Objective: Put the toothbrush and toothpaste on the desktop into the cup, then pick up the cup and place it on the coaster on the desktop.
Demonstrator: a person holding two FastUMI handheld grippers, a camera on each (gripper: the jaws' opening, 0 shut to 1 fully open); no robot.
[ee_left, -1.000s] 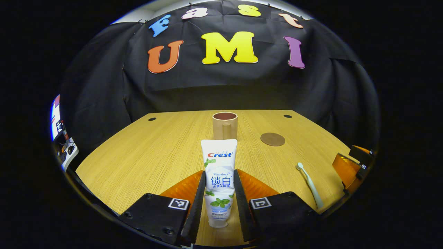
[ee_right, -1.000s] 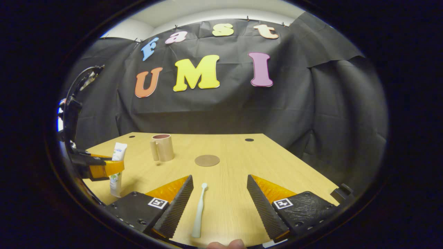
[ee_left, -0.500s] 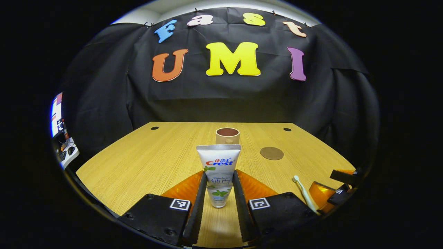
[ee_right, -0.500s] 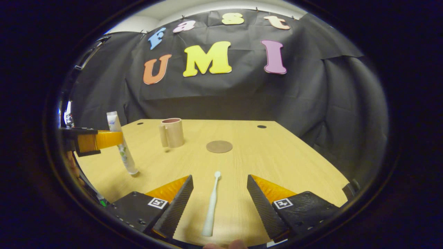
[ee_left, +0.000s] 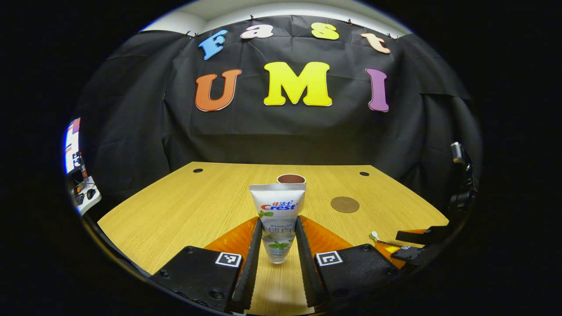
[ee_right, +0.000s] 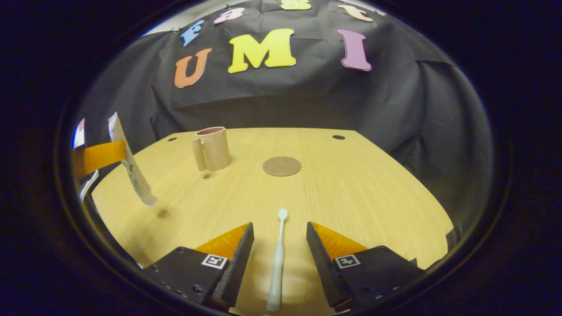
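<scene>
**Toothpaste lifted in left gripper, toothbrush lying between right gripper's spread fingers**

Left gripper view: the left gripper (ee_left: pixel 278 245) pinches one toothpaste tube (ee_left: pixel 277 221), both fingers pressed on its lower half. Tube long axis is vertical, crimped flat end up, cap end down, cap clear of the desktop (ee_left: pixel 175 215). One cup (ee_left: pixel 291 178) stands straight behind the tube, mostly hidden by it; just the rim and a dark inside show, contents cannot be told from here. One round coaster (ee_left: pixel 345 204) lies flat to the right of the cup, apart from it, nothing on it. At the right edge is the right gripper (ee_left: pixel 408 245), low over the desktop, with the head of one toothbrush (ee_left: pixel 374 236) poking out just beside its fingers.

Right gripper view: the right gripper (ee_right: pixel 277 259) has its jaws spread, not touching anything. One toothbrush (ee_right: pixel 278 263) lies flat on the desktop (ee_right: pixel 373 197) between the fingers, long axis running away from the camera, bristle head at the far end, handle end near. One cup (ee_right: pixel 212 148) stands upright at far left, handle on its left side, mouth up; nothing sticks out of it. One coaster (ee_right: pixel 282 166) sits right of the cup, well apart, bare. At the left edge the left gripper (ee_right: pixel 101 156) holds the toothpaste tube (ee_right: pixel 131 173) in the air, tilted, cap end down and a shadow on the desktop under it.
</scene>
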